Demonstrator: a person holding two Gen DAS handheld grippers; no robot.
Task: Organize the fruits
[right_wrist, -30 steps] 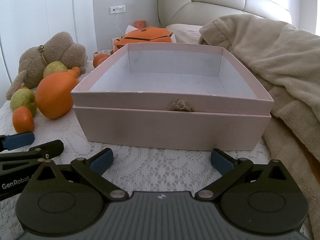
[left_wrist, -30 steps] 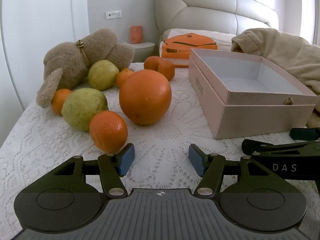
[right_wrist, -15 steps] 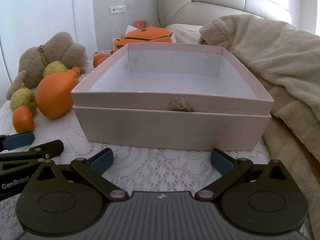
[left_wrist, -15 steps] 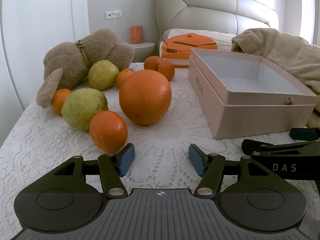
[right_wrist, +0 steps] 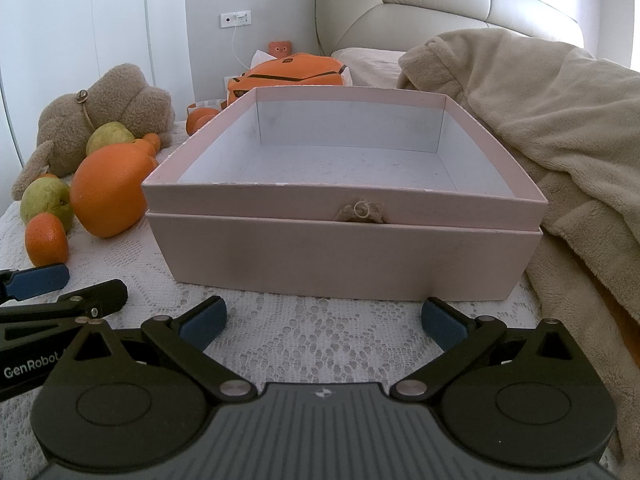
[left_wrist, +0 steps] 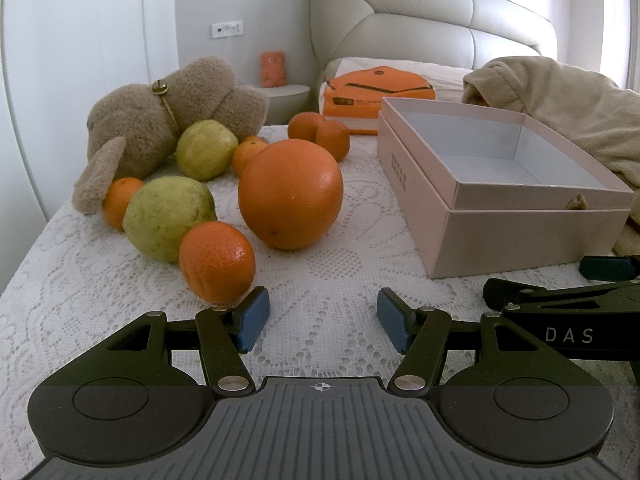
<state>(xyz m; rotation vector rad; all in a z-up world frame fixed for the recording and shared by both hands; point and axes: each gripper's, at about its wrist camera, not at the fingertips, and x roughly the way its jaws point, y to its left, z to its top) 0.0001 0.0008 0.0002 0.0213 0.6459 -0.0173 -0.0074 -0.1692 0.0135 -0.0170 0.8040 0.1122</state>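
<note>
Small round orange mandarin [left_wrist: 217,264], ahead-left of the left gripper [left_wrist: 320,318], just beside its left blue pad [left_wrist: 251,319]; jaws spread, empty. Right gripper [right_wrist: 324,320], spread wider and empty, faces the open pink cardboard box [right_wrist: 344,246]. Right view alone reads "GenRobot"; left view, "DAS".

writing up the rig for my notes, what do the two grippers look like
Both are matt black with ribbed grey bodies, round pivot discs, silver pins and blue pads. The left gripper bears "GenRobot" in white in the right wrist view; the right gripper bears "DAS". No hands or sleeves show.
</note>
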